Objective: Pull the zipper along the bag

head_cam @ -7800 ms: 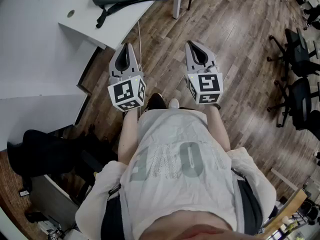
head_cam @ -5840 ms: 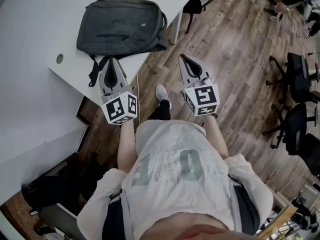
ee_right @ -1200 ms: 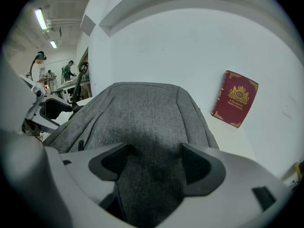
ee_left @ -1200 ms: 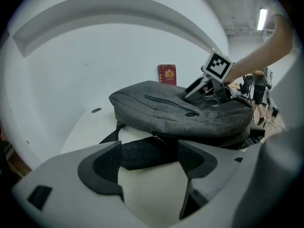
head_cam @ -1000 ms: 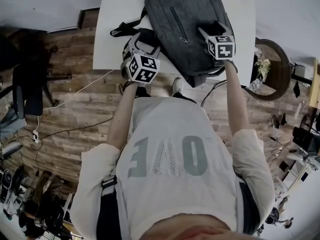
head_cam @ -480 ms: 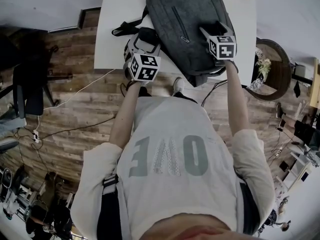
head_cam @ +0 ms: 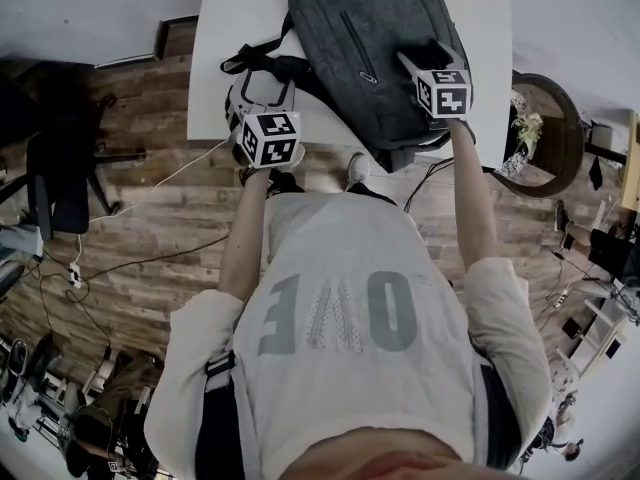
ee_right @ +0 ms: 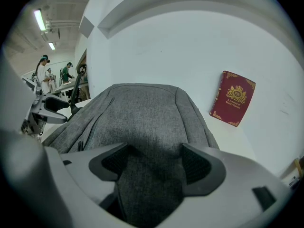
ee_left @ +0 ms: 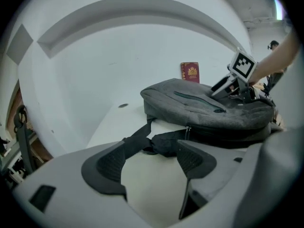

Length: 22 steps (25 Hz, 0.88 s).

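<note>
On the white worktop (head_cam: pixel 215 63), flat and front side up: the grey cloth bag (head_cam: pixel 375 48), with its black strap (ee_left: pixel 154 144) trailing toward the near edge. Looks soft and rather light, perhaps nearly empty, so expect wrinkling and sliding under any tug. Better to pin the body down with one tool and to take hold of the small metal tab at the side seam, apparently the zipper pull (ee_left: pixel 186 128), not of the loose cloth. Right tongs (ee_right: pixel 152 163): wide apart, laid over the top of the bag with grey cloth below and between, clamping nothing. Left tongs (ee_left: pixel 152 158): also wide apart and empty, low over bare worktop, just short of the strap and the tab. No brand or label to be found on the bag. Behind it, standing upright, a dark red booklet (ee_right: pixel 232 99) with gold crest and gold border; lettering too small to read. Large pale letters on the person's shirt (head_cam: pixel 340 308), upside down from the head view, not read with confidence.
</note>
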Each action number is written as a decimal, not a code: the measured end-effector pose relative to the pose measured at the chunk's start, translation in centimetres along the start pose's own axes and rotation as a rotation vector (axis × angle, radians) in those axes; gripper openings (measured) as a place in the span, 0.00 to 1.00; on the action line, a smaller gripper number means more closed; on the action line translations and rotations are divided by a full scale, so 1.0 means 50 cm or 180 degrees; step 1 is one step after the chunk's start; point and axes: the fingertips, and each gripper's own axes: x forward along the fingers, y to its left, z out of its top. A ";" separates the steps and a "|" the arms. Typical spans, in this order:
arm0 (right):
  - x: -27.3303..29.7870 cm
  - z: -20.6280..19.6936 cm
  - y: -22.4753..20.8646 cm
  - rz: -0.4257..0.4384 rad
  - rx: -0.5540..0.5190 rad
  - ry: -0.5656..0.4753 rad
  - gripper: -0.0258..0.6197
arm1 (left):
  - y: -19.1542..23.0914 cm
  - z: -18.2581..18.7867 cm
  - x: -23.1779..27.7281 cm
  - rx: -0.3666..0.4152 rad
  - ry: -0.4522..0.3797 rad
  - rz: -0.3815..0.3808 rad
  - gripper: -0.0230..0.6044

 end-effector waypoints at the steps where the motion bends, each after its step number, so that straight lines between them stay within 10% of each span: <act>1: -0.001 0.000 0.000 -0.0002 0.0002 -0.0002 0.60 | 0.005 0.007 -0.001 -0.0033 -0.0042 -0.0058 0.61; 8: -0.003 0.003 -0.001 0.0000 0.0014 -0.0017 0.59 | -0.098 0.062 0.019 0.0426 -0.0004 -0.1096 0.58; 11: -0.001 0.002 -0.002 0.0004 0.0014 -0.0014 0.59 | -0.108 0.062 0.035 0.0542 0.0118 -0.1259 0.38; 22: -0.001 -0.002 -0.002 0.0020 0.0012 -0.0056 0.59 | -0.154 0.019 0.059 0.0602 0.0473 -0.1737 0.33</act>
